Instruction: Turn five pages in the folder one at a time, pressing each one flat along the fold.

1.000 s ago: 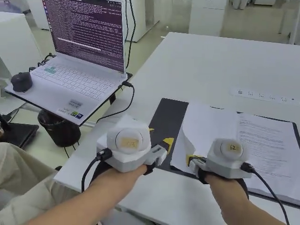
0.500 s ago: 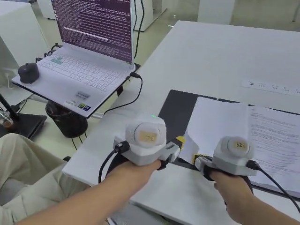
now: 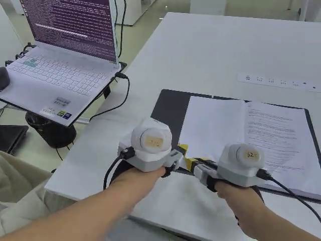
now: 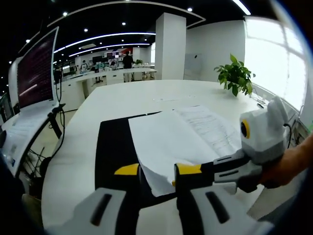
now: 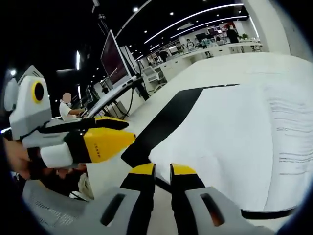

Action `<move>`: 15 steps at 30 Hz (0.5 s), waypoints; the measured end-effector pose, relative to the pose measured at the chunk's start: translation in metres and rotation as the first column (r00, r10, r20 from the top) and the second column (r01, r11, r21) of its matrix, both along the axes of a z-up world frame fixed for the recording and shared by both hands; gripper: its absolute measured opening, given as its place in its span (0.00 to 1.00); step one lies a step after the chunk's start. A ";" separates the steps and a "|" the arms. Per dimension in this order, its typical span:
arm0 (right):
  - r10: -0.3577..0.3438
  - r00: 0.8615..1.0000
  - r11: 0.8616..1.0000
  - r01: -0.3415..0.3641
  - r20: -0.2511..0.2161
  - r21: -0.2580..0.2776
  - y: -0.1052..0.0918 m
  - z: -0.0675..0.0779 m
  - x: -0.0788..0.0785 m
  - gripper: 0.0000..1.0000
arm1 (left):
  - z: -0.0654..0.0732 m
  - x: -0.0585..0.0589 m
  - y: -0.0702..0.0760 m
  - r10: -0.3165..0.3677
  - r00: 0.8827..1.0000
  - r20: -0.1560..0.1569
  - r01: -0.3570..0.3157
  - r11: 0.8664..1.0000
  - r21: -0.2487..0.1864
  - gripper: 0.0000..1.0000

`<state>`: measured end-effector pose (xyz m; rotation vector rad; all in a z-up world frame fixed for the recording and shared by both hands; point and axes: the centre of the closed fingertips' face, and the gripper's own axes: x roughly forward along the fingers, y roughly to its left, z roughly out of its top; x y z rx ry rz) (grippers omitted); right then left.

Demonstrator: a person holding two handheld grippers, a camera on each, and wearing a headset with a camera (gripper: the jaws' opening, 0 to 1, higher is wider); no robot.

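folder: lies open on the table before the person, black cover bared at its left.
done: a turned sheet is seen blank side up on the left half, facing a printed page; how many were turned cannot be told.
left gripper: held at the folder's near edge, jaws apart, nothing grasped.
right gripper: just beside it, jaws nearly closed, nothing seen between them.
left to do: pressing along the fold is judged pending, then further turns.
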<state>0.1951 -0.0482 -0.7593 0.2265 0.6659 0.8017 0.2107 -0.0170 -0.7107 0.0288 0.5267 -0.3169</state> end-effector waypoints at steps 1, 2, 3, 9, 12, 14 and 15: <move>0.000 1.000 1.000 0.000 0.011 -0.007 -0.004 0.002 0.001 0.09 | -0.002 0.002 -0.004 -0.010 1.000 0.001 0.010 1.000 0.002 0.26; -0.005 1.000 1.000 0.005 0.023 -0.012 -0.008 0.004 0.002 0.09 | -0.007 0.004 -0.009 -0.022 1.000 -0.004 0.022 1.000 0.005 0.25; -0.013 0.999 1.000 0.014 0.031 -0.009 -0.015 0.006 0.004 0.08 | -0.012 0.005 -0.013 -0.032 0.999 -0.017 0.032 0.999 0.009 0.25; -0.085 0.995 0.996 0.085 0.049 -0.008 -0.049 0.012 0.022 0.03 | -0.042 0.007 -0.027 -0.057 0.996 -0.070 0.059 0.997 0.039 0.24; -0.100 0.994 0.995 0.100 0.052 -0.005 -0.059 0.012 0.029 0.03 | -0.058 0.005 -0.025 -0.044 0.994 -0.102 0.049 0.998 0.046 0.24; -0.107 0.993 0.994 0.108 0.058 -0.017 -0.065 0.011 0.035 0.02 | -0.067 0.004 -0.023 -0.033 0.993 -0.117 0.039 0.998 0.050 0.24; -0.110 0.992 0.994 0.111 0.056 -0.018 -0.067 0.011 0.037 0.01 | -0.071 0.003 -0.022 -0.027 0.991 -0.128 0.034 0.998 0.051 0.24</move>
